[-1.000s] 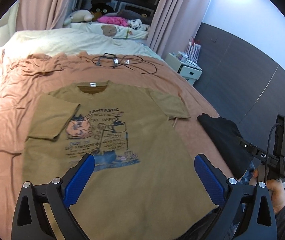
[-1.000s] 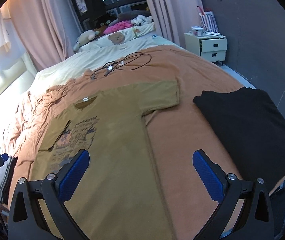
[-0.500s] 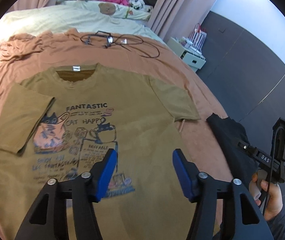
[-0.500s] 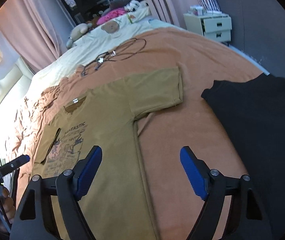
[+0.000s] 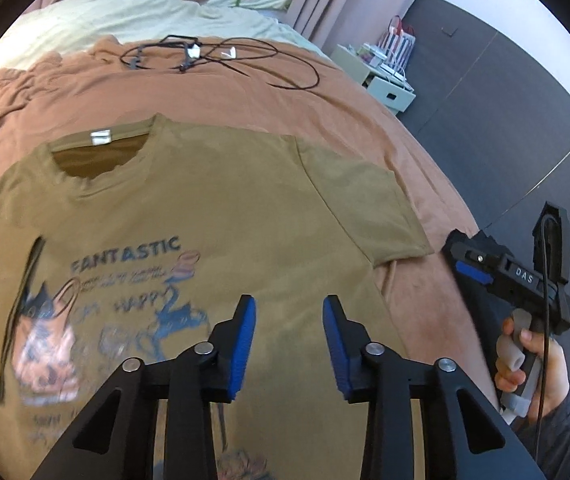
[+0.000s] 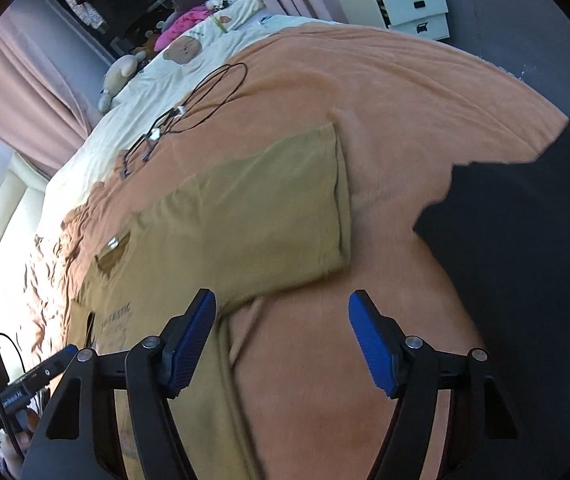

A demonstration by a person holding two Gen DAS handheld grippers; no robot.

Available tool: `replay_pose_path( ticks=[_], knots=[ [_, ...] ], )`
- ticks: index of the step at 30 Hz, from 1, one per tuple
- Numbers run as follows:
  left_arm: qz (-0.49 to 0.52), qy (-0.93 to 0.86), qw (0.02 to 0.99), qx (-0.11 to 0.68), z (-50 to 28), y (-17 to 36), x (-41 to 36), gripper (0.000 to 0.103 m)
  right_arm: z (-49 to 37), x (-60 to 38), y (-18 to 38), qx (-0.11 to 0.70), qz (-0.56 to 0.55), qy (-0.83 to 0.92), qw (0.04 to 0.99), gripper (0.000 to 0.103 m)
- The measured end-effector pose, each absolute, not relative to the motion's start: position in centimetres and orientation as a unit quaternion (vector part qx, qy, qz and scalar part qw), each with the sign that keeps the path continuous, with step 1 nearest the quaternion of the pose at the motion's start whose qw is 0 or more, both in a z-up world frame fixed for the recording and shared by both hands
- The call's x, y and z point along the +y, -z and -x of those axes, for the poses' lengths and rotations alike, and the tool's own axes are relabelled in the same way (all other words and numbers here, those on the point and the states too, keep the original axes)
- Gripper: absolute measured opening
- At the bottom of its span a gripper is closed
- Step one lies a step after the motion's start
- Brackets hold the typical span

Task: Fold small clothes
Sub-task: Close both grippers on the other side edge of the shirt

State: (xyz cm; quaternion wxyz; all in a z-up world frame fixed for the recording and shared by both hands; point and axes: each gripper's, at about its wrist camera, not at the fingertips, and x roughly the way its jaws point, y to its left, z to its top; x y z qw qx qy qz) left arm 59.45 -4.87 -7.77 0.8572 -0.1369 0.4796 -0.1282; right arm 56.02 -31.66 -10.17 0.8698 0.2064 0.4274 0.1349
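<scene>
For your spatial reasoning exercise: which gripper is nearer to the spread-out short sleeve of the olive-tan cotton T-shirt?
Right. The right gripper hangs open at the sleeve, its left finger over the sleeve's hem. The left gripper hovers over the T-shirt chest, farther from it.

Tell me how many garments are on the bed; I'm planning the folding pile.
2: a tan T-shirt spread flat mid-bed, and a black garment at the bed's right edge beside it. Others may lie out of view.
</scene>
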Motion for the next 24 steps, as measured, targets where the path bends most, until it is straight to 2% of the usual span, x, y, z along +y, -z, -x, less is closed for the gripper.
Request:
replay_pose_path(
  ticks=[7, 9, 11, 15, 19, 20, 21, 23, 24],
  knots=[
    [0.152, 0.135, 0.846, 0.493, -63.9, 10.2, -6.3, 0.027, -60.7, -31.3, 11.8, 0.443, -0.185, -0.132, 0.867, 0.067],
    [0.158, 0.138, 0.842, 0.498, -64.9, 11.0, -6.9, 0.024, -61.9, -30.8, 12.3, 0.452, -0.178, -0.13, 0.864, 0.06],
    [0.161, 0.142, 0.837, 0.503, -66.0, 11.8, -7.8, 0.021, -63.1, -30.9, 12.8, 0.461, -0.173, -0.123, 0.861, 0.058],
    [0.166, 0.151, 0.828, 0.514, -67.6, 13.4, -9.2, 0.014, -65.4, -30.8, 13.5, 0.477, -0.169, -0.125, 0.854, 0.041],
    [0.165, 0.156, 0.823, 0.52, -69.0, 14.5, -10.4, 0.01, -67.1, -30.8, 13.4, 0.475, -0.165, -0.13, 0.854, 0.039],
    [0.166, 0.156, 0.823, 0.521, -69.2, 14.8, -10.6, 0.01, -67.4, -30.7, 13.3, 0.476, -0.161, -0.132, 0.855, 0.03],
    [0.168, 0.154, 0.822, 0.521, -69.4, 15.0, -10.7, 0.01, -67.5, -30.7, 13.4, 0.477, -0.158, -0.133, 0.854, 0.015],
    [0.179, 0.158, 0.816, 0.526, -69.8, 15.6, -11.1, 0.006, -67.6, -30.8, 13.3, 0.479, -0.158, -0.145, 0.851, 0.002],
    [0.182, 0.161, 0.814, 0.527, -69.8, 15.8, -11.3, 0.006, -67.5, -30.8, 12.9, 0.475, -0.155, -0.15, 0.853, 0.002]
  ],
)
